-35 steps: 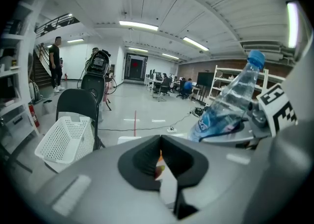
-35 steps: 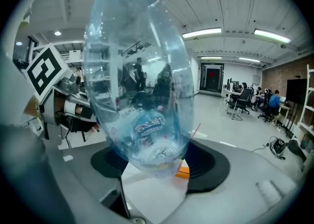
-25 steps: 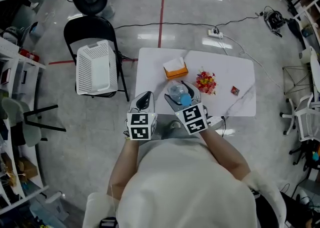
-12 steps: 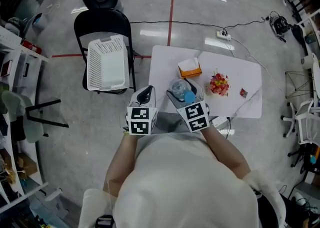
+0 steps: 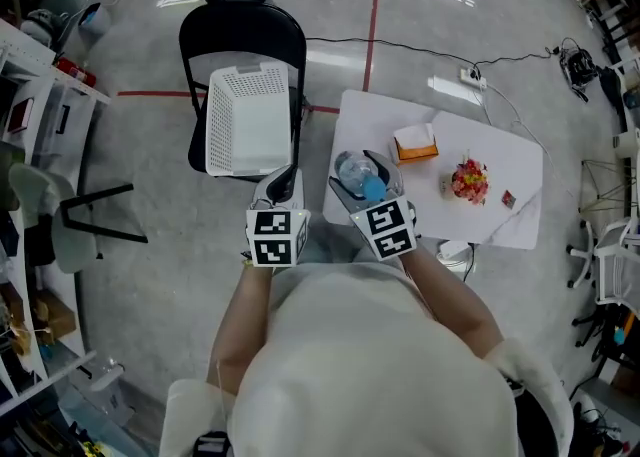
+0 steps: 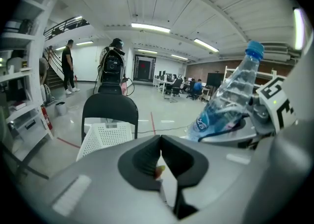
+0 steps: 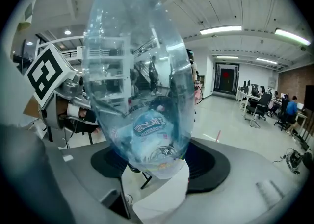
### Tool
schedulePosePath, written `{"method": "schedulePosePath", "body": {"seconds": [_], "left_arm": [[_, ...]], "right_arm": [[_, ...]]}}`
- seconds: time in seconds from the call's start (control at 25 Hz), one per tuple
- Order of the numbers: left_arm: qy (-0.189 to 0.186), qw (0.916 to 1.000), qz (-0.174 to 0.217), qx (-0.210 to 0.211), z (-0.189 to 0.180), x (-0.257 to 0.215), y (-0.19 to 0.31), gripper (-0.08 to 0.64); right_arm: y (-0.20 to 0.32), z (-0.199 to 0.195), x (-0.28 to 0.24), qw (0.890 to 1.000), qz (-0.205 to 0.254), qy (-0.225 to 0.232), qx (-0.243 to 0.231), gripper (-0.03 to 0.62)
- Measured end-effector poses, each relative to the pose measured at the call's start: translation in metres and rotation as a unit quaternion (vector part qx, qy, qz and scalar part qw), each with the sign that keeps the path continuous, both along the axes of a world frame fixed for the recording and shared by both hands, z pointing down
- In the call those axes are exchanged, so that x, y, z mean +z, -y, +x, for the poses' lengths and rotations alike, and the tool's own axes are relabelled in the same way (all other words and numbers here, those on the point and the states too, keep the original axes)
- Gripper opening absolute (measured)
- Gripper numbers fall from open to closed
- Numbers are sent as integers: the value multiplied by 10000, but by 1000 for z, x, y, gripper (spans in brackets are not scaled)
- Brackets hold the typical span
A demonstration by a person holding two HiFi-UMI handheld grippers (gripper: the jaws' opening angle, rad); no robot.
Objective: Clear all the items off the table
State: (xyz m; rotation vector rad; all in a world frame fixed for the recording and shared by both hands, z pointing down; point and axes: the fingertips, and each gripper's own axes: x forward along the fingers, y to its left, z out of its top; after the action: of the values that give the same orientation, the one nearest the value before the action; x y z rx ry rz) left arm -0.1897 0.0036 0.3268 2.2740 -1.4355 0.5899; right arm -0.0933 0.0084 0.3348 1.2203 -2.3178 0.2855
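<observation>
Clear plastic bottle stands clamped at its base in the right gripper; the left gripper is closed and empty. Only the head view shows the tissue box and flowers, at two o'clock of the bottle.

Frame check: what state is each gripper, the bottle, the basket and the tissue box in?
right gripper: shut on the water bottle
water bottle: blue cap on, tilted, held
left gripper: shut, nothing in it
basket: on the chair seat, looks empty
tissue box: on the table, tissue sticking out
</observation>
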Motion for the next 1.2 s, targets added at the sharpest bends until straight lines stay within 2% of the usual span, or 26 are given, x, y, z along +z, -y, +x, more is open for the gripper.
{"method": "schedulePosePath", "body": {"seconds": [0.28, 0.52, 1.2], "left_arm": [[-51, 9993, -152, -325, -72, 11, 18, 9], [-89, 9979, -298, -570, -117, 25, 35, 9], [-157, 9936, -765, -821, -186, 88, 94, 9]], "right_arm": [[31, -72, 7, 9997, -94, 43, -214, 337], [53, -120, 19, 9992, -264, 96, -298, 337], [128, -214, 102, 9932, -1026, -112, -538, 337]]}}
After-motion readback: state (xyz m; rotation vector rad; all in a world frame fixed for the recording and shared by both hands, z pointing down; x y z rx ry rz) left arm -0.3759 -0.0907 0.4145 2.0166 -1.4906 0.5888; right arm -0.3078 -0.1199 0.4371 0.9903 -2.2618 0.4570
